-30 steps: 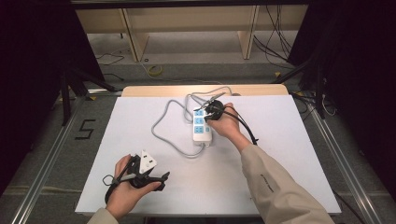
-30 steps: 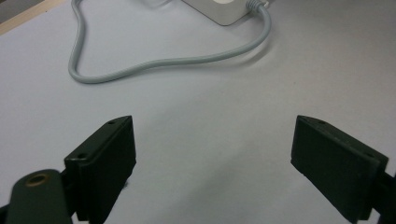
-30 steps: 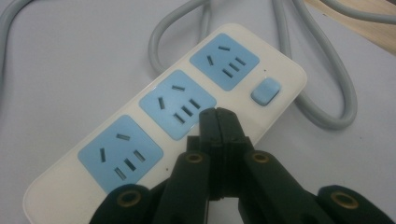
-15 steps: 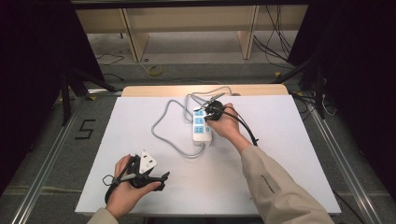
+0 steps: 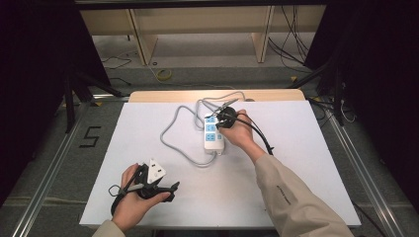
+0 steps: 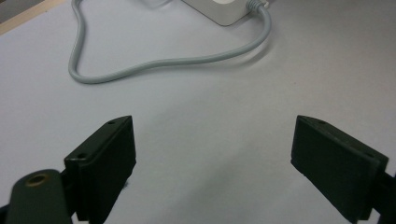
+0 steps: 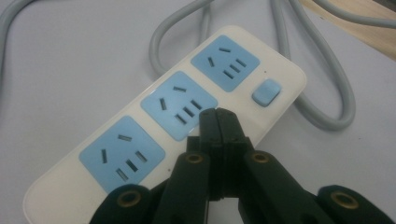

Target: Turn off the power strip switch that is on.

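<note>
A white power strip [image 5: 213,139] [image 7: 154,135] with three blue sockets and a blue switch [image 7: 266,92] lies mid-table. Its grey cable [image 5: 170,136] [image 6: 163,63] loops off to the left and behind it. My right gripper [image 5: 221,122] [image 7: 218,114] is shut with nothing between its jaws. Its tips are at the strip's top face, by the edge of the middle socket [image 7: 180,105]; whether they touch it I cannot tell. Near the front left of the table, my left gripper [image 5: 172,191] [image 6: 212,149] is held low and open, with bare table between its jaws.
A white mat [image 5: 296,163] covers the table, with a wooden edge [image 5: 163,95] at the back. A black cable [image 5: 259,136] trails from the right gripper across the mat. Shelving and loose wires stand on the floor behind.
</note>
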The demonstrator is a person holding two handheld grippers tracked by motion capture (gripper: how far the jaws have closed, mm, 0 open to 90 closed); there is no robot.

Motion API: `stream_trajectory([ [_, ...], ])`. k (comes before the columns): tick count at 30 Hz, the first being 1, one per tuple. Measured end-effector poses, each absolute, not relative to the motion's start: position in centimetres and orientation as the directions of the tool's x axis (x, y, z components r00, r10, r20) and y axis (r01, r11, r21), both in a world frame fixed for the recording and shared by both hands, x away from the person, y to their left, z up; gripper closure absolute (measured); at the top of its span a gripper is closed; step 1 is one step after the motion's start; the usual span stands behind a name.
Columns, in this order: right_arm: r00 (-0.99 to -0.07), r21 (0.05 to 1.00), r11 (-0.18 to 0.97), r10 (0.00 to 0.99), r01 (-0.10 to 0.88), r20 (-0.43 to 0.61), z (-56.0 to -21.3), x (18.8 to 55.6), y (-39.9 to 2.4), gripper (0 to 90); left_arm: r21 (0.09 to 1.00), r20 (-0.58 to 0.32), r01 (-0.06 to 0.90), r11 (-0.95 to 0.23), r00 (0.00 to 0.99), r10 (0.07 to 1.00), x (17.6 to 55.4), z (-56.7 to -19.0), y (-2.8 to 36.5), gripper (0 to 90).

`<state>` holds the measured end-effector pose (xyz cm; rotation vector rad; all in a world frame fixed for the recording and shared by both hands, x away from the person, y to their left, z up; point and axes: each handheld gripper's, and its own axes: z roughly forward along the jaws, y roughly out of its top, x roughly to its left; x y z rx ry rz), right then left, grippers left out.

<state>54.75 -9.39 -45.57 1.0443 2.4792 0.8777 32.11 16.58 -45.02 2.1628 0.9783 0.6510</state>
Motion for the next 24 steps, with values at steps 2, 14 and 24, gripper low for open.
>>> stream_trajectory([
  [2, -0.686, 0.644, 0.548, 0.725, 0.533, -0.05, -45.59, 54.66, -9.3, 90.0, 0.74, 0.163, 0.454, -0.496, 0.595, 0.787, 32.11, -45.02, 16.58, 13.5],
  [14, -0.687, 0.647, 0.545, 0.726, 0.532, -0.047, -45.6, 54.71, -9.32, 90.0, 0.74, 0.163, 0.454, -0.496, 0.594, 0.788, 32.11, -45.02, 16.59, 13.5],
  [24, -0.682, 0.661, 0.536, 0.729, 0.525, -0.05, -45.38, 54.53, -9.28, 90.0, 0.741, 0.162, 0.453, -0.495, 0.595, 0.788, 32.1, -45.01, 16.59, 13.5],
])
